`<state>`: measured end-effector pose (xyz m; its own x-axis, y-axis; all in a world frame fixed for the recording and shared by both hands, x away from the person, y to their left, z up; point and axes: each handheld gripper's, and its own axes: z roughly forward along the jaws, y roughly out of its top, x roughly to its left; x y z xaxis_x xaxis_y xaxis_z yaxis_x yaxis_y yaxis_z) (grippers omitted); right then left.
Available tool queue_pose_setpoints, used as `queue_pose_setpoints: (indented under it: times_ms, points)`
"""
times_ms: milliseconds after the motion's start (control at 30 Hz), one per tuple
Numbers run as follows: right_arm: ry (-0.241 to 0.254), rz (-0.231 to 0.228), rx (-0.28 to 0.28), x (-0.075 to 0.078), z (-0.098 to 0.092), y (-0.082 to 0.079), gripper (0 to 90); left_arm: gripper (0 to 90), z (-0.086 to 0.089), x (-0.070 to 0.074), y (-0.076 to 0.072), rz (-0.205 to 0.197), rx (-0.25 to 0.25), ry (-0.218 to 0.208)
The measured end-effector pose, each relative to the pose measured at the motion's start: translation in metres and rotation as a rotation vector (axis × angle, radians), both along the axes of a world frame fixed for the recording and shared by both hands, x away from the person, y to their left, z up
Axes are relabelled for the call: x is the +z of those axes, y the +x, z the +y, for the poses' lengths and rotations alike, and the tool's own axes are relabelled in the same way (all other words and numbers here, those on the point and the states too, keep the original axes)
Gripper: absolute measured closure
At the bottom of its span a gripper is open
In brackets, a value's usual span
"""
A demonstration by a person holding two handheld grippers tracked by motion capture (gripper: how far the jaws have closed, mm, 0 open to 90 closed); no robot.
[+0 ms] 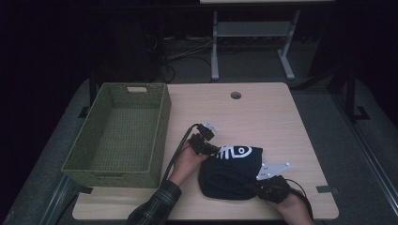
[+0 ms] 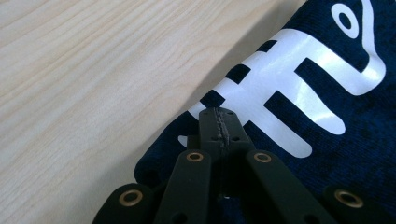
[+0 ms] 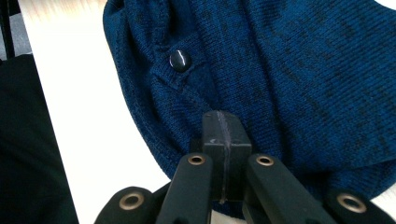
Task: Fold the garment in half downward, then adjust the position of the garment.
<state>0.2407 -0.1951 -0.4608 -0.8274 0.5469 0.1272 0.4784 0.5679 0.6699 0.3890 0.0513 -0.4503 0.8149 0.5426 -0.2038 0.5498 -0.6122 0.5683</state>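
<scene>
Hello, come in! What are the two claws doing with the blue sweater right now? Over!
Left claw shut, at the sweater by its white print. Right claw shut, at the sweater's near edge. Folded sweater flat on table. Green basket beside it; nothing between.

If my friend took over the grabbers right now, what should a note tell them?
Left gripper: shut, tips over the near corner of the folded blue sweater, by its white print.
Right gripper: shut, above the sweater's edge, near a dark button.
Whether either pinches cloth is unclear.
The sweater lies folded on the table.
Probably left: moving it into the green basket, which is empty.
</scene>
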Motion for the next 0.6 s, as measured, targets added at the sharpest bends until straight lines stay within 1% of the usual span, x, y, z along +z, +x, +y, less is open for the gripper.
queue_pose_setpoints:
  times_ms: [67,100,133,167,200,300,333,367,400,433,467,500,567,600]
  points:
    - [0.006,-0.001,0.002,-0.002,-0.001,0.001,90.0,90.0,-0.002,-0.001,0.002,-0.006,-0.003,0.0]
    - [0.008,0.002,0.0,-0.002,-0.001,0.001,90.0,90.0,-0.003,0.0,0.003,-0.01,-0.011,0.006]
    - [0.004,-0.003,0.003,-0.002,0.0,0.001,90.0,90.0,-0.005,-0.001,0.004,-0.017,-0.013,0.006]
    - [0.005,0.002,-0.001,-0.002,0.001,0.001,90.0,90.0,-0.006,0.0,0.005,-0.021,-0.019,0.01]
    - [0.003,0.0,0.003,-0.001,0.002,0.001,90.0,90.0,-0.009,-0.001,0.006,-0.031,-0.023,0.01]
    - [0.003,0.002,0.011,0.0,0.005,0.001,90.0,90.0,-0.013,0.0,0.009,-0.037,-0.03,0.007]
    - [0.005,-0.005,0.019,0.0,0.005,0.001,90.0,90.0,-0.014,0.0,0.01,-0.039,-0.033,0.008]
    - [0.014,-0.003,0.017,0.001,0.006,0.001,90.0,90.0,-0.014,0.001,0.011,-0.04,-0.033,0.006]
    - [0.023,-0.013,0.025,0.003,0.005,0.002,90.0,90.0,-0.013,0.003,0.011,-0.042,-0.036,0.003]
    - [0.034,-0.019,0.026,0.006,0.005,0.003,90.0,90.0,-0.012,0.005,0.01,-0.042,-0.026,-0.014]
    - [0.047,-0.029,0.024,0.009,0.004,0.003,90.0,89.8,-0.01,0.008,0.009,-0.043,-0.025,-0.023]
    - [0.058,-0.041,0.022,0.013,0.004,0.003,90.0,87.9,-0.008,0.011,0.007,-0.043,-0.024,-0.033]
    - [0.081,-0.066,0.016,0.021,0.002,0.005,90.0,86.1,-0.004,0.02,0.0,-0.047,-0.02,-0.066]
    - [0.092,-0.075,0.01,0.025,0.0,0.006,90.0,85.8,-0.003,0.023,-0.006,-0.051,-0.015,-0.091]
